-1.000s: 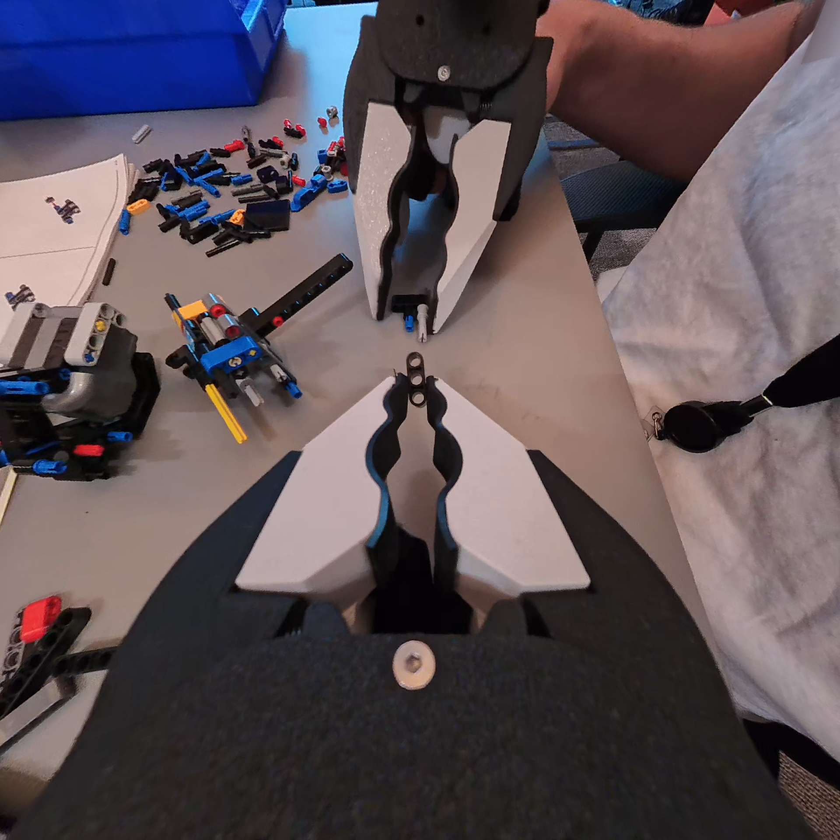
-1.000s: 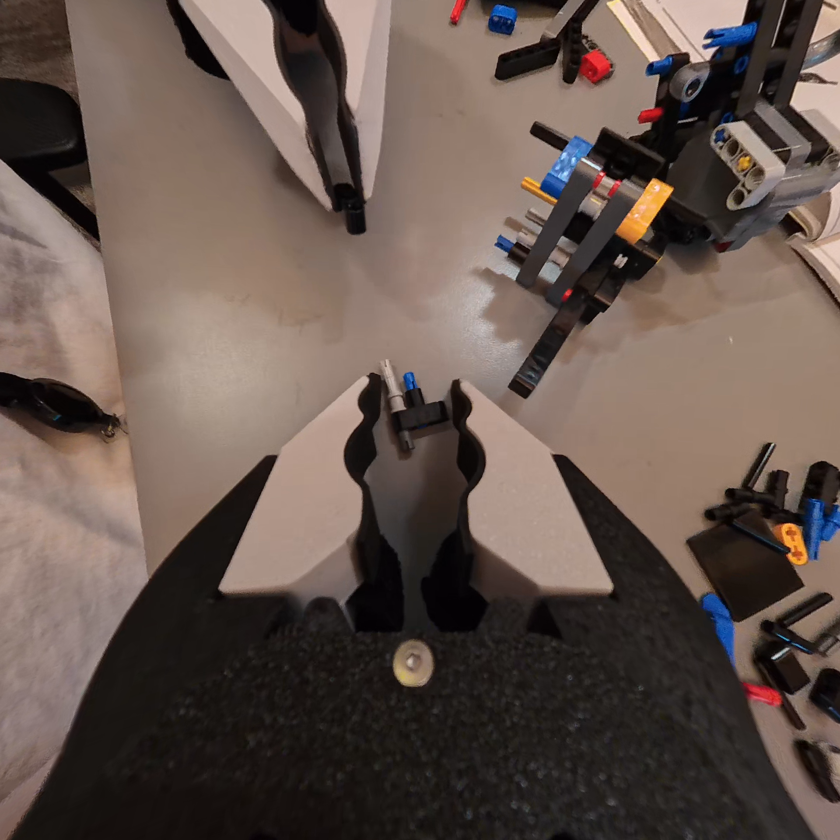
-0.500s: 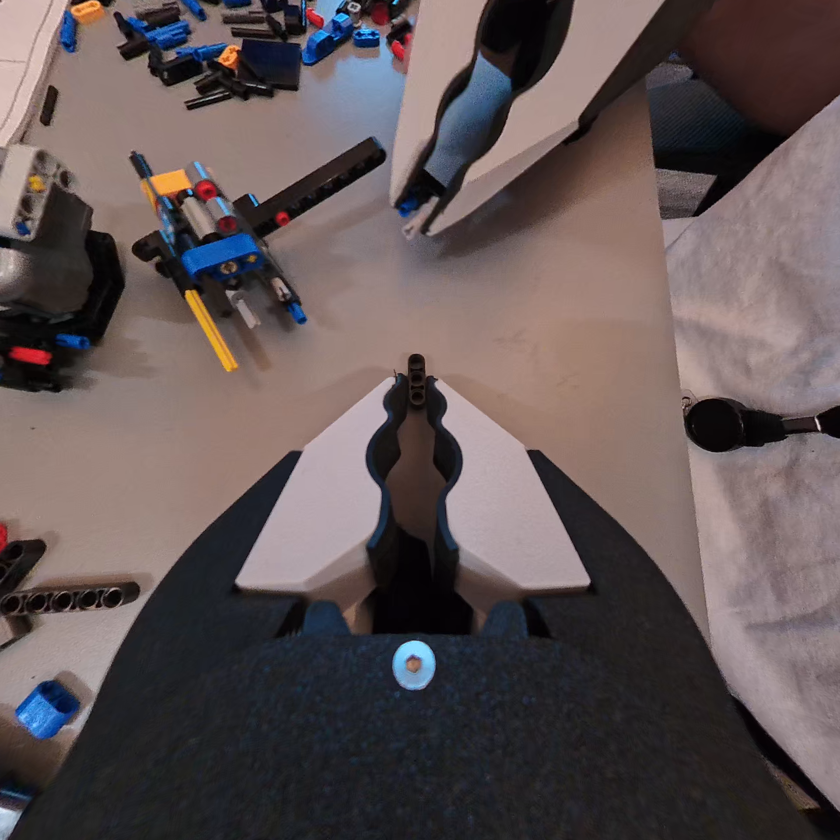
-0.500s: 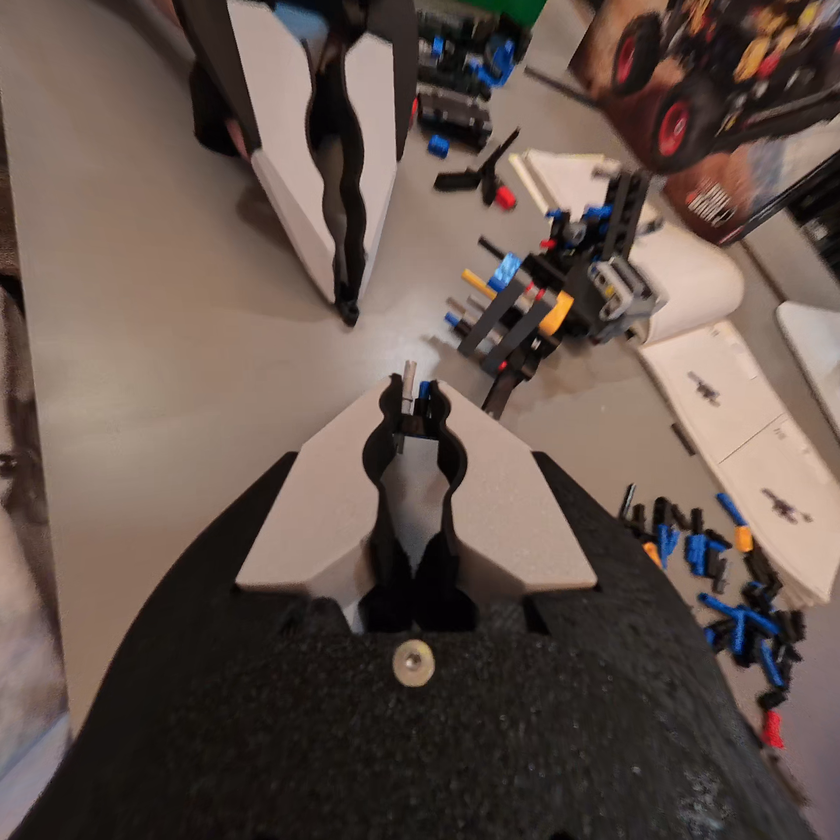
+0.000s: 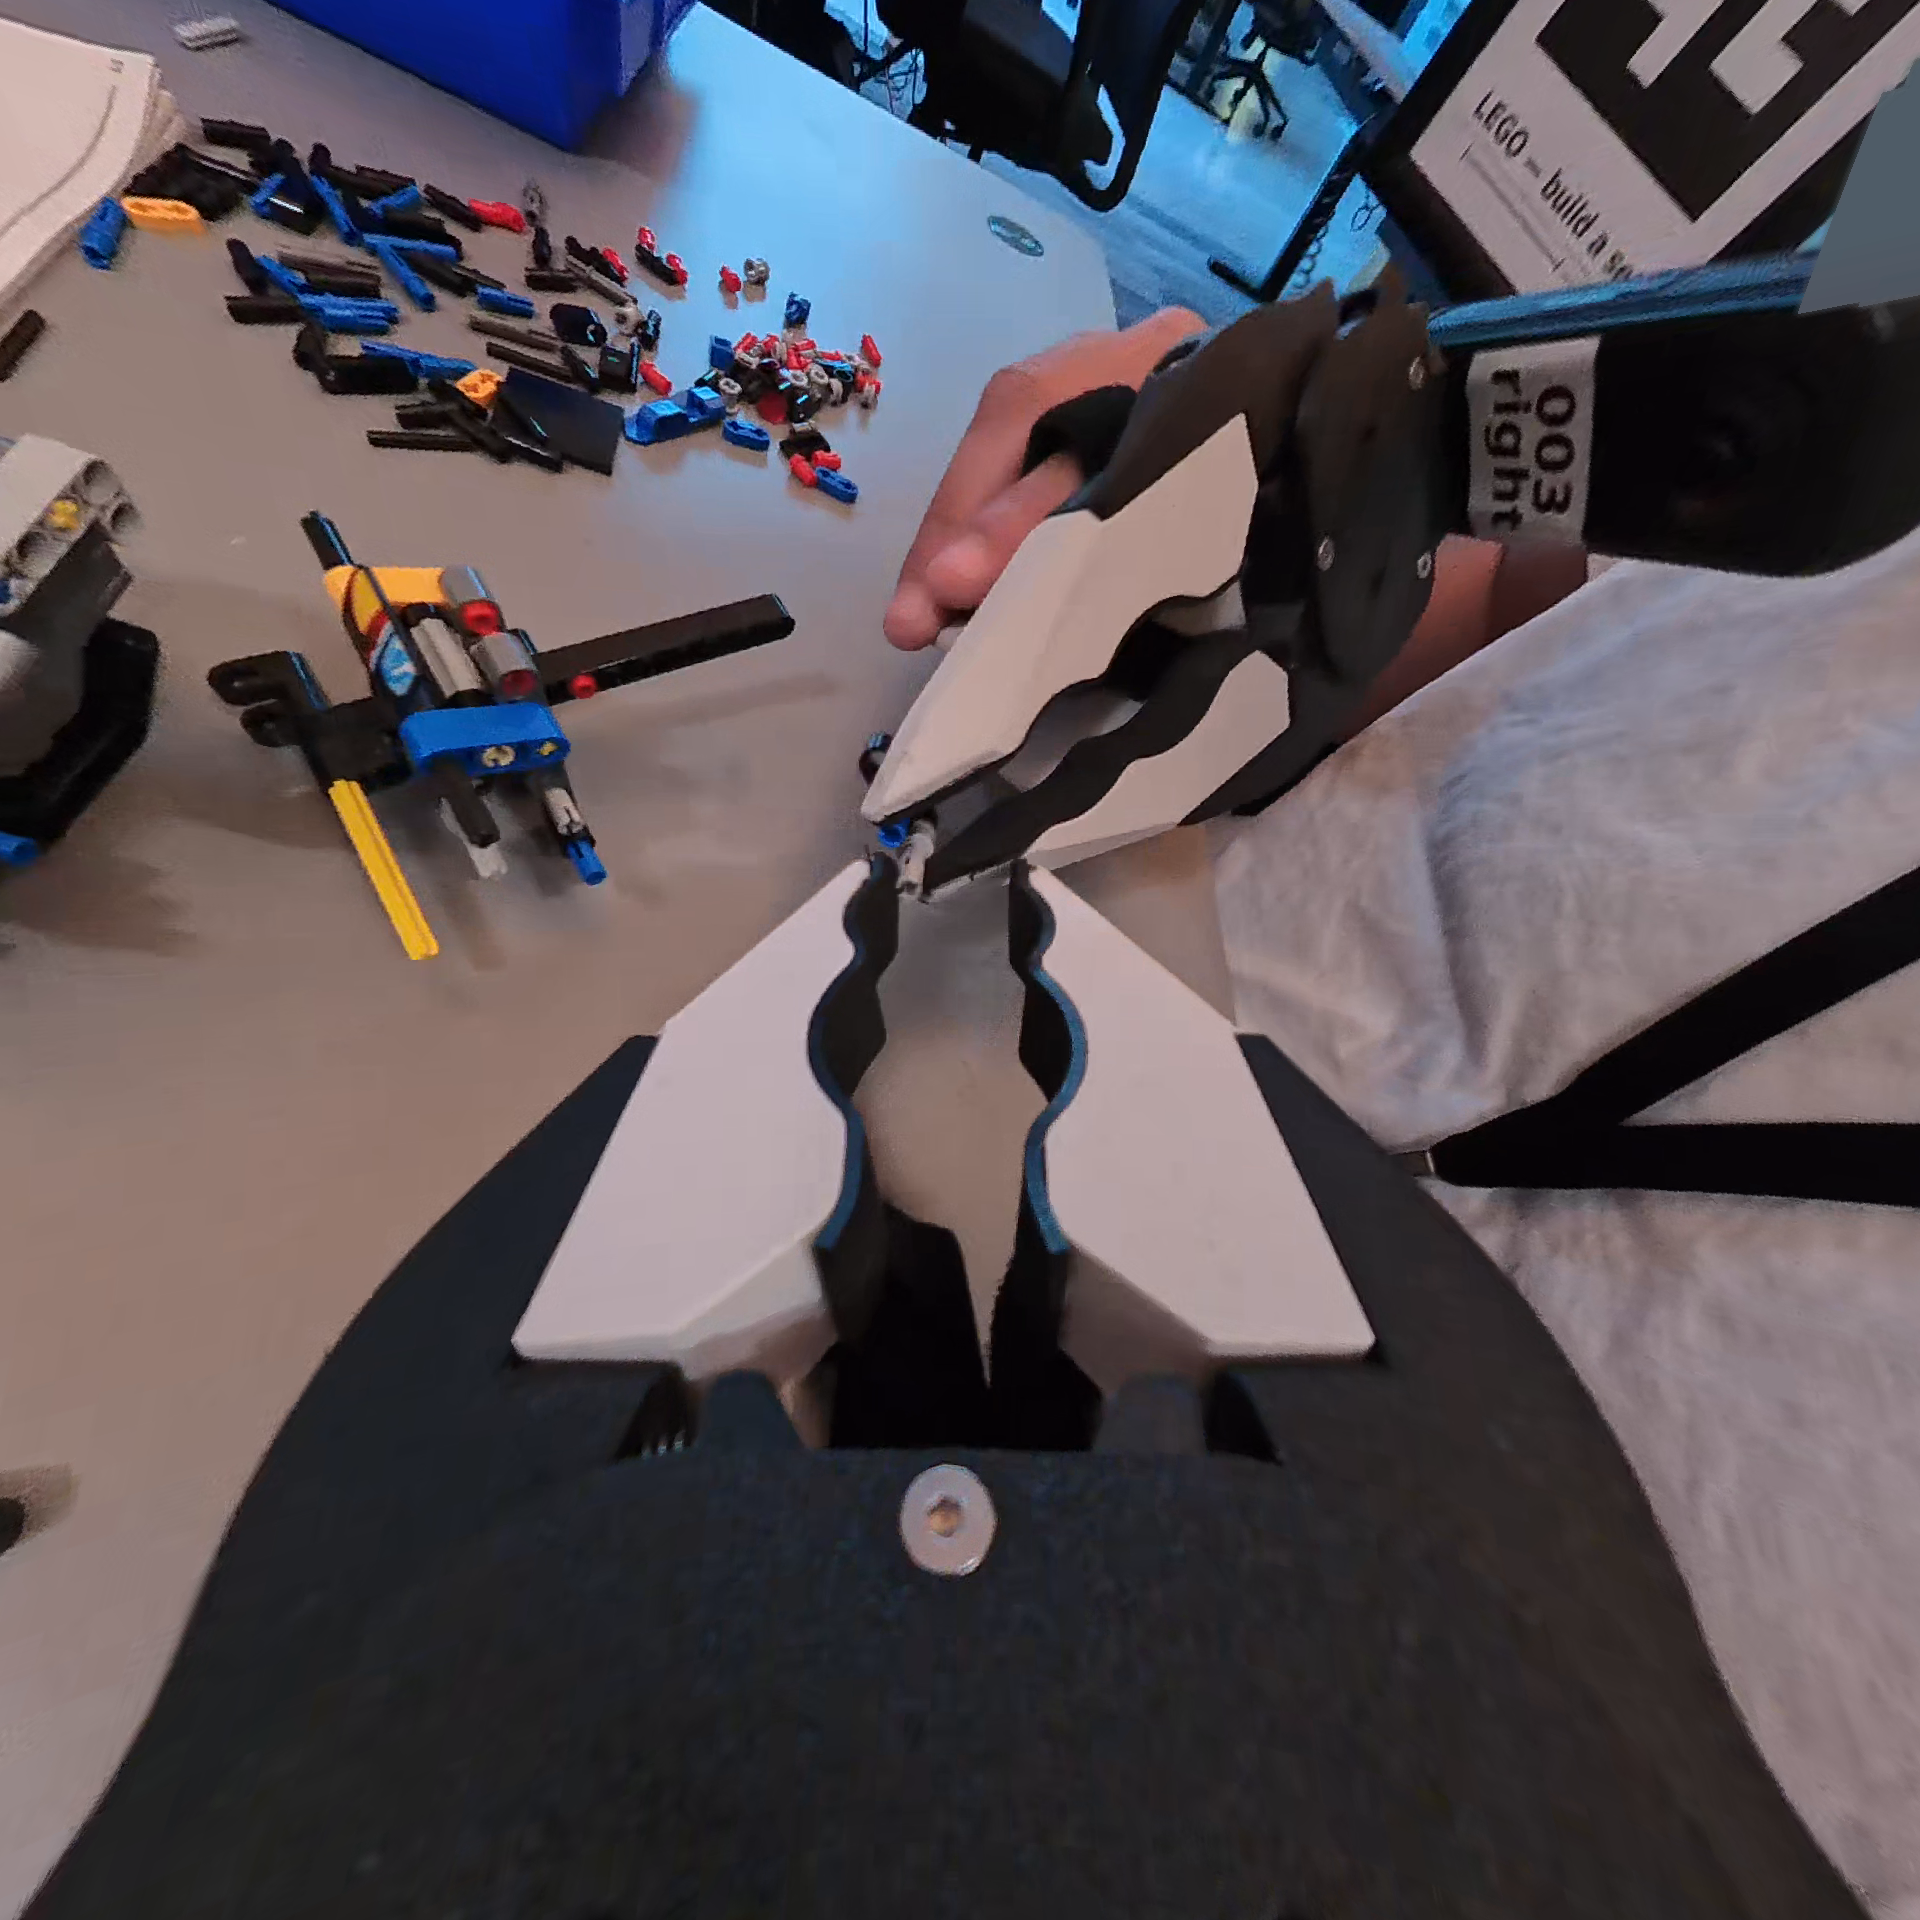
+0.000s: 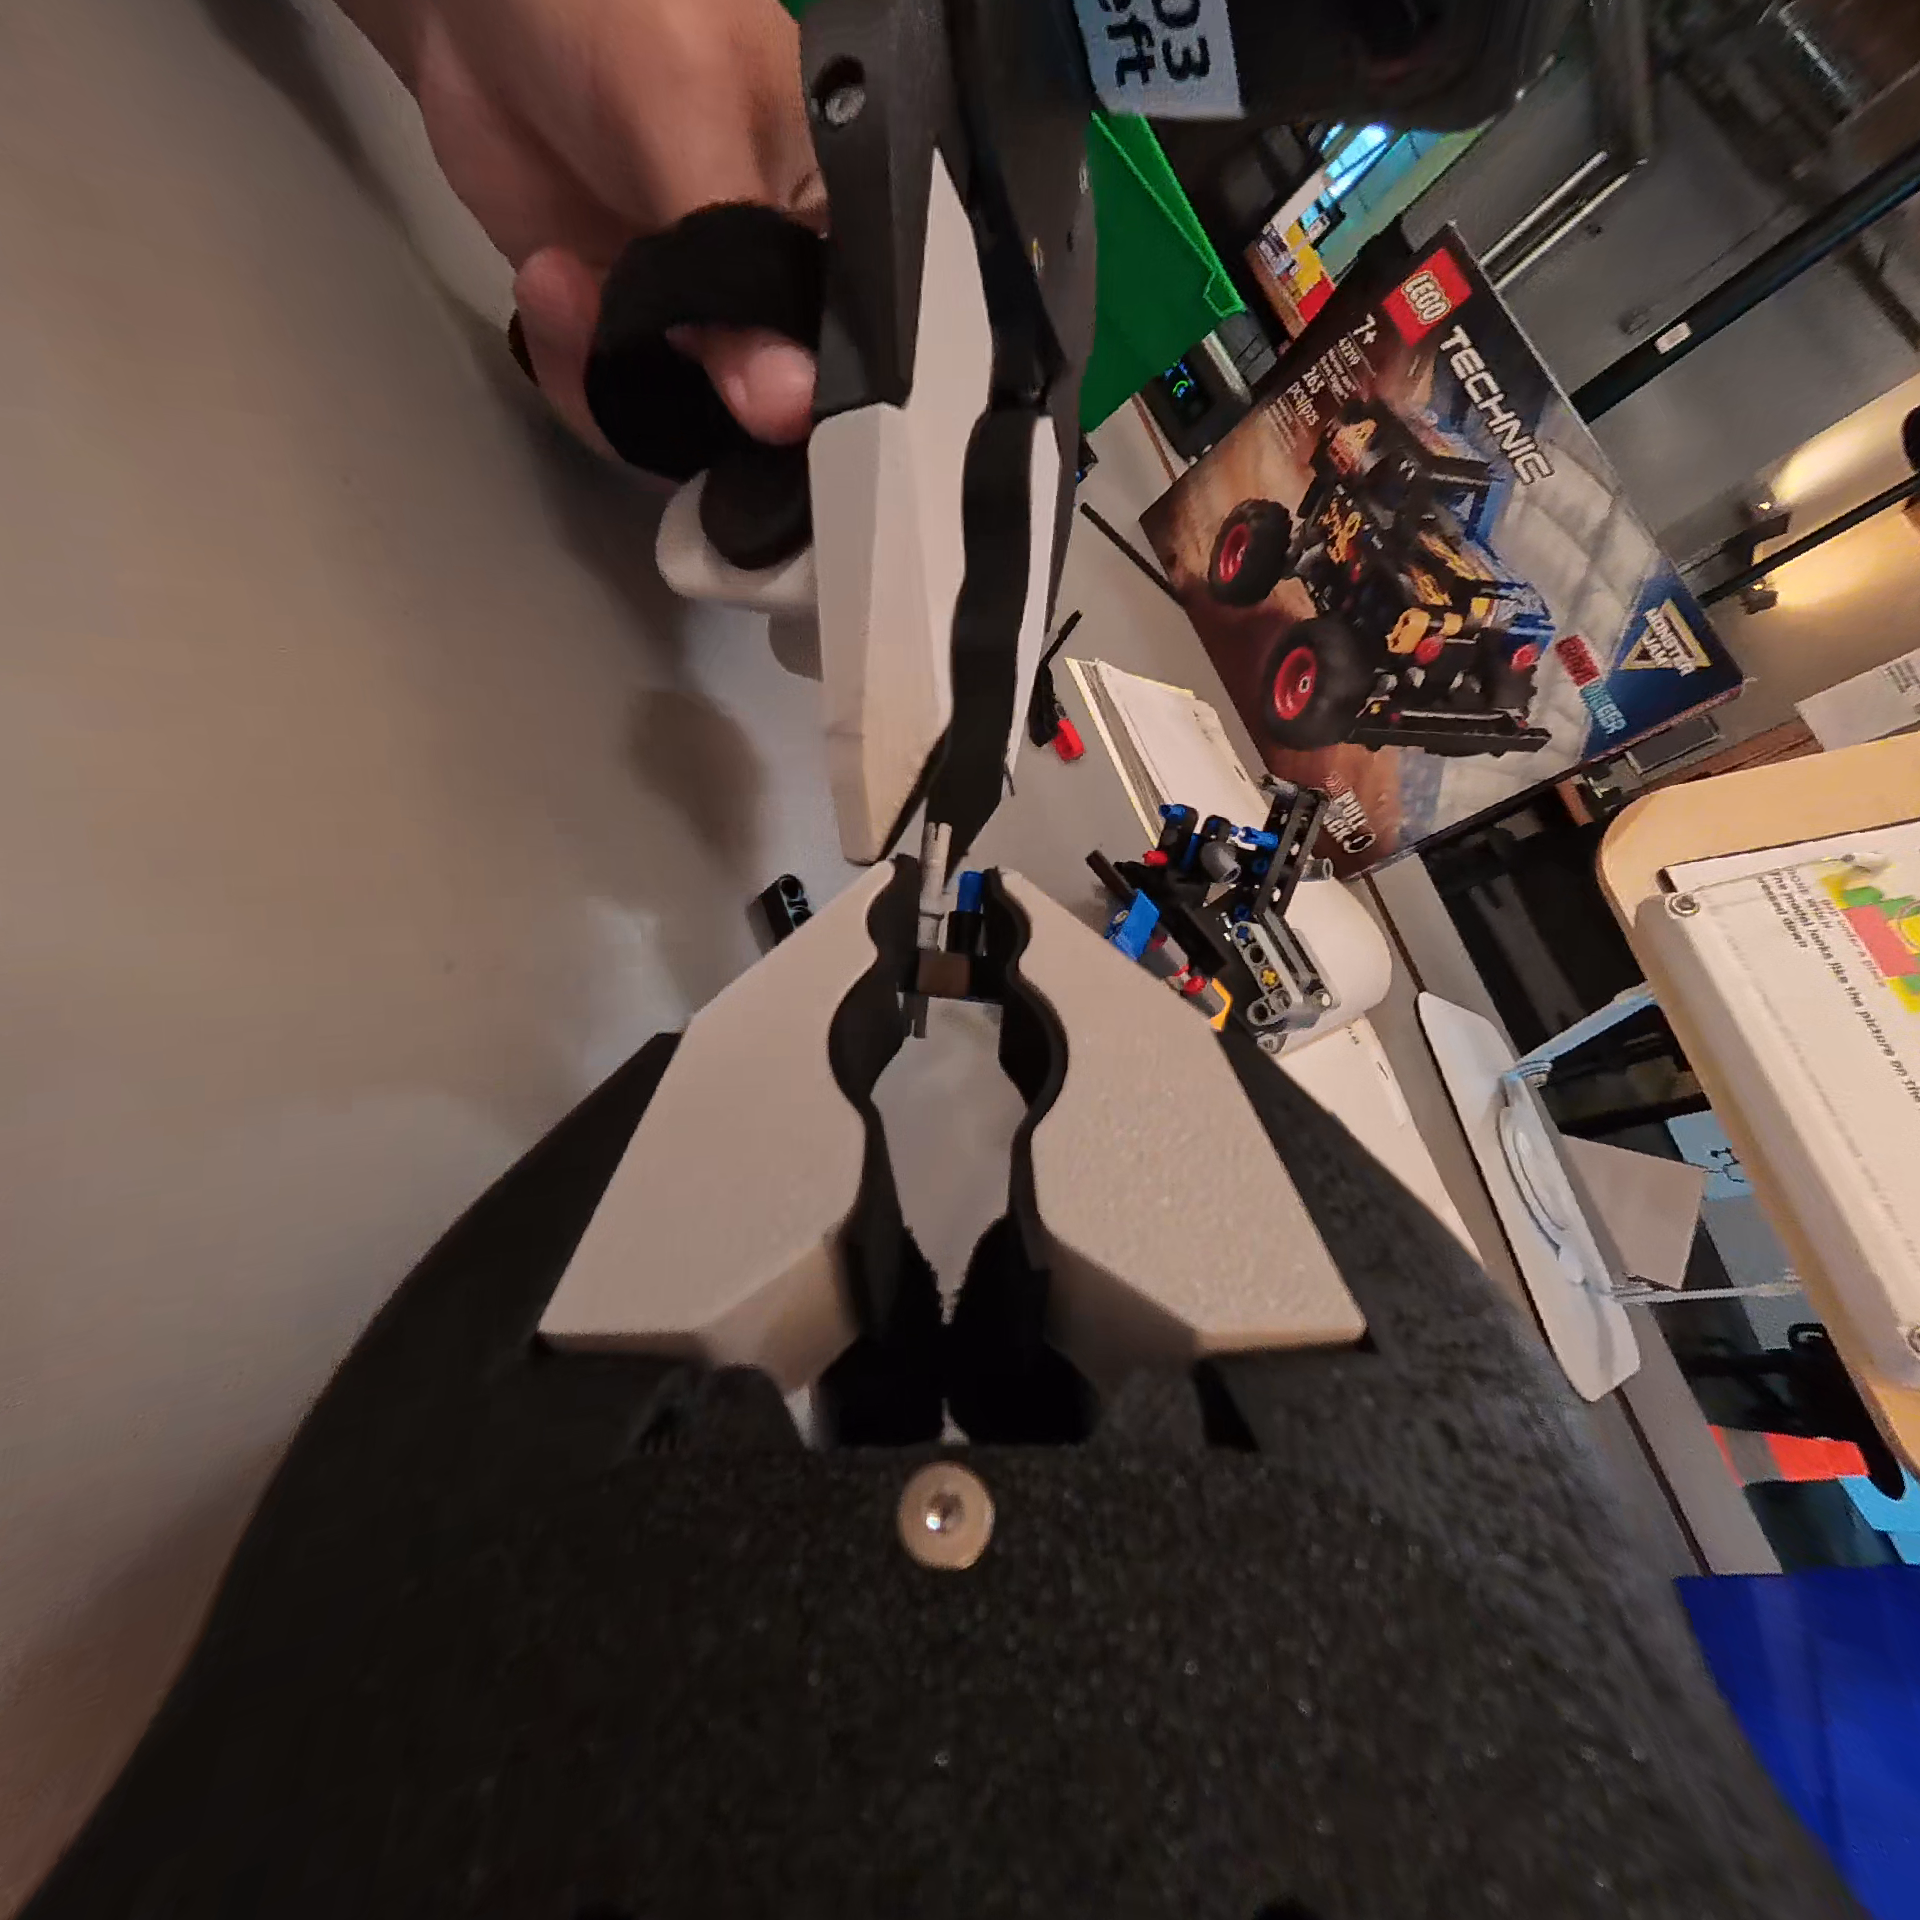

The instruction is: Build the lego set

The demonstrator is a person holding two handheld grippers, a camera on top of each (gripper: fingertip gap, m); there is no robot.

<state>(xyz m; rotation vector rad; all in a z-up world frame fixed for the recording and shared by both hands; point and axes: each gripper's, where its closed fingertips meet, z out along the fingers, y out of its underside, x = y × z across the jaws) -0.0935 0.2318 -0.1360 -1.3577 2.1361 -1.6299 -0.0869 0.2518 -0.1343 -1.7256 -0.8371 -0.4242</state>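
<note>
My right gripper (image 6: 940, 883) is shut on a small black connector (image 6: 951, 961) with a grey pin (image 6: 935, 862) and a blue pin sticking forward. It also shows in the left wrist view (image 5: 914, 842), held in a hand, tip to tip with my left gripper (image 5: 948, 883). The left gripper's jaws stand apart and hold nothing. The grey pin (image 5: 914, 864) sits just inside its left fingertip. A small black beam (image 6: 784, 899) lies on the grey table (image 5: 260, 1091) beside the tips. The left gripper (image 6: 935, 821) comes down from above in the right wrist view.
A blue, black and yellow sub-assembly (image 5: 457, 707) lies to the left, with a larger grey and black one (image 5: 52, 613) beyond it. Loose pieces (image 5: 499, 312), a booklet (image 6: 1174, 748), a blue bin (image 5: 499, 52) and the set's box (image 6: 1434, 582) stand farther off. A person's shirt (image 5: 1558, 883) borders the table's right edge. My left and right fingertips are right by each other.
Both grippers rose, tilted and came tip to tip. My left gripper opened, and the small black beam it held now lies on the table. The right keeps its grip.
</note>
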